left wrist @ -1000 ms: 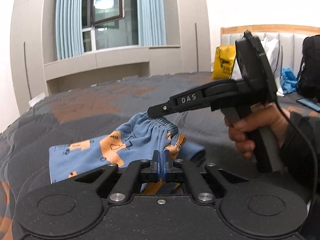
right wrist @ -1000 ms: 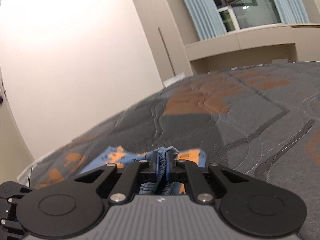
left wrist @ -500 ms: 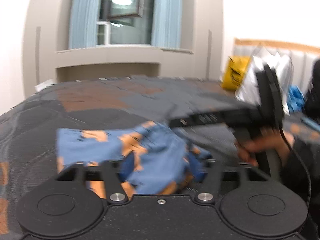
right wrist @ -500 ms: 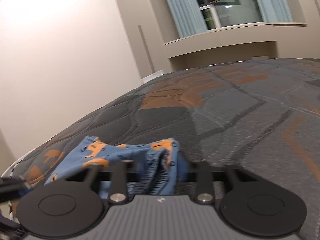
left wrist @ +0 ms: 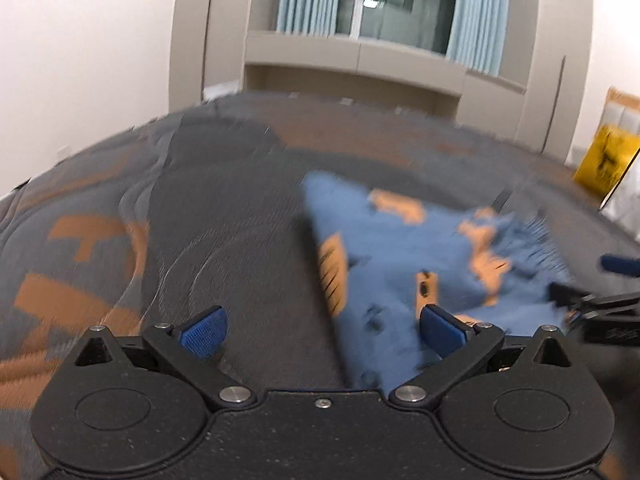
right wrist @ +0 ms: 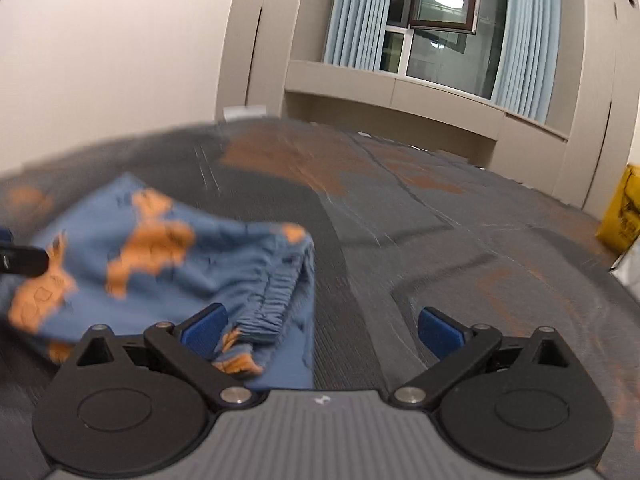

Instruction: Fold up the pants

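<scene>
The small blue pants (left wrist: 400,264) with orange prints lie folded on the grey and orange quilt (left wrist: 224,220). My left gripper (left wrist: 322,330) is low over the quilt with its jaws opening wide. The pants' left edge lies loose between them, close to the right pad (left wrist: 440,328). In the right wrist view the pants (right wrist: 160,256) lie at the left. My right gripper (right wrist: 322,330) is also opening, and the gathered waistband (right wrist: 276,300) lies loose beside its left pad (right wrist: 204,328). Each gripper's tip shows at the edge of the other's view. Both views are motion-blurred.
A yellow bag (left wrist: 604,160) stands at the bed's far right, also seen as the yellow bag (right wrist: 620,216). Beyond the bed are a beige cabinet wall and a curtained window (right wrist: 436,44). Bare quilt (right wrist: 460,240) stretches ahead of the right gripper.
Both grippers were shut on the pants' waistband and have let go and opened wide. The pants have dropped onto the quilt. Both views have rolled and sunk a little.
</scene>
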The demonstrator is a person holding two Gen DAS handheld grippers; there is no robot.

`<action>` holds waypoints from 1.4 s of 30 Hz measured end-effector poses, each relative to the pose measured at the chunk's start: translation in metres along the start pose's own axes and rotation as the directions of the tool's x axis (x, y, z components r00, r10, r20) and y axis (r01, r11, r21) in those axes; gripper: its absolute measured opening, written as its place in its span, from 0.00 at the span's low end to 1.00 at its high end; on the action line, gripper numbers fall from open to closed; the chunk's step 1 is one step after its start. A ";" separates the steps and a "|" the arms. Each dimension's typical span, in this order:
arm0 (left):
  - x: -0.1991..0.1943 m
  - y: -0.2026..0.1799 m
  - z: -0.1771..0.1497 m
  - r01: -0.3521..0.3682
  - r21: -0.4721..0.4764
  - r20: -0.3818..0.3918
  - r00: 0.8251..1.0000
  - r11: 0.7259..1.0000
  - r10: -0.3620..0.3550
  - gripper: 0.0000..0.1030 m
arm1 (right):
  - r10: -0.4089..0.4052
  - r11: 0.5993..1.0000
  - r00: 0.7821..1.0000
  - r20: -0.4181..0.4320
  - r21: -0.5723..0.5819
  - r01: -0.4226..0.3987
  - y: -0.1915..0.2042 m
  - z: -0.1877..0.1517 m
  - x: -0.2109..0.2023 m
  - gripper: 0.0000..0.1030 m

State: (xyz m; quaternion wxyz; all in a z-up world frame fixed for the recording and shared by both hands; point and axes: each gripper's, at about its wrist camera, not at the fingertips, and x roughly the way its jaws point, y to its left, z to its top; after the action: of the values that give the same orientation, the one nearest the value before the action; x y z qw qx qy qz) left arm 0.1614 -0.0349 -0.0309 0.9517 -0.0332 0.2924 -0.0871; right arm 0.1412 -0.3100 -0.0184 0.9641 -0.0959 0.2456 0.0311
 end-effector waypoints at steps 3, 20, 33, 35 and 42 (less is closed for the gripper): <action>0.002 0.016 -0.003 0.039 -0.070 -0.013 0.999 0.997 -0.040 0.99 | 0.006 0.999 1.000 0.000 0.041 -0.006 -0.007 -0.006 -0.006 1.00; 0.050 -0.008 0.043 -0.073 0.027 -0.056 0.996 0.997 0.074 1.00 | 0.087 0.987 0.995 -0.052 -0.131 -0.093 0.035 0.058 0.076 1.00; 0.022 -0.003 0.037 -0.032 -0.068 -0.015 0.999 0.997 0.031 0.99 | 0.185 0.968 0.982 0.025 0.168 -0.186 -0.026 0.033 0.033 1.00; 0.017 -0.008 0.032 -0.017 -0.057 -0.026 1.000 0.998 0.016 0.99 | 0.229 0.949 0.973 0.023 0.217 -0.229 -0.032 0.021 0.019 1.00; 0.016 -0.021 0.009 0.000 -0.036 -0.074 0.997 0.999 -0.003 0.99 | 0.209 0.935 0.977 -0.043 0.303 -0.186 -0.045 -0.009 0.004 1.00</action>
State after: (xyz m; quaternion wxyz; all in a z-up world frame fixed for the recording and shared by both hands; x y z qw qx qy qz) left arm 0.1758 -0.0587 -0.0298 0.9395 -0.0474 0.3288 -0.0838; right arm 0.1453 -0.3555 -0.0201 0.9496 0.0742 0.2918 0.0870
